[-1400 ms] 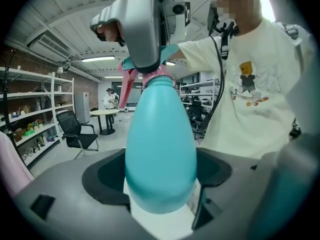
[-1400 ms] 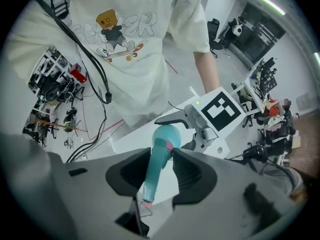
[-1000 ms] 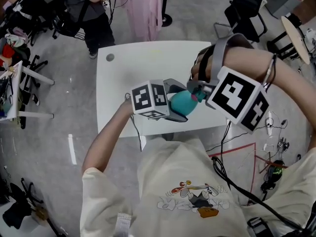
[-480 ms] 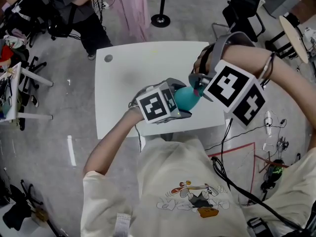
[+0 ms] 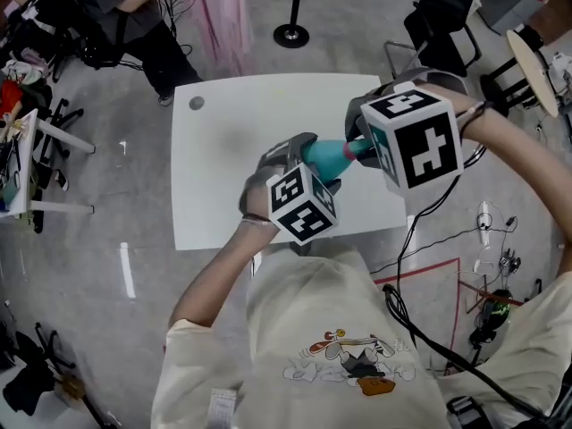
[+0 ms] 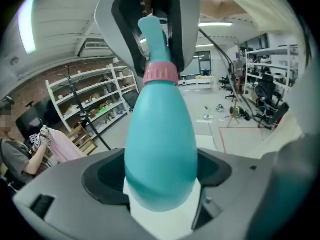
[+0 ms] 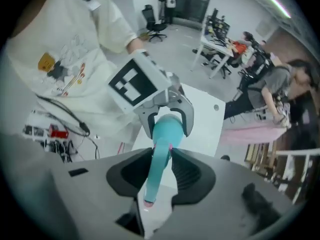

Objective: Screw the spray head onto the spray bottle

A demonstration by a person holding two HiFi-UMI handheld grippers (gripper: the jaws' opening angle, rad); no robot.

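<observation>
Both have rolled since a second ago, left gripper [image 5: 293, 155] clamped round the teal spray bottle [image 5: 323, 156] body, right gripper [image 5: 359, 147] part-closed on the spray head [image 7: 155, 176], all held above the white table [image 5: 223, 150], so the screwing twist looks under way.

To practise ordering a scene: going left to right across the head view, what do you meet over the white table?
Grey disc → left gripper → teal spray bottle → right gripper.
</observation>
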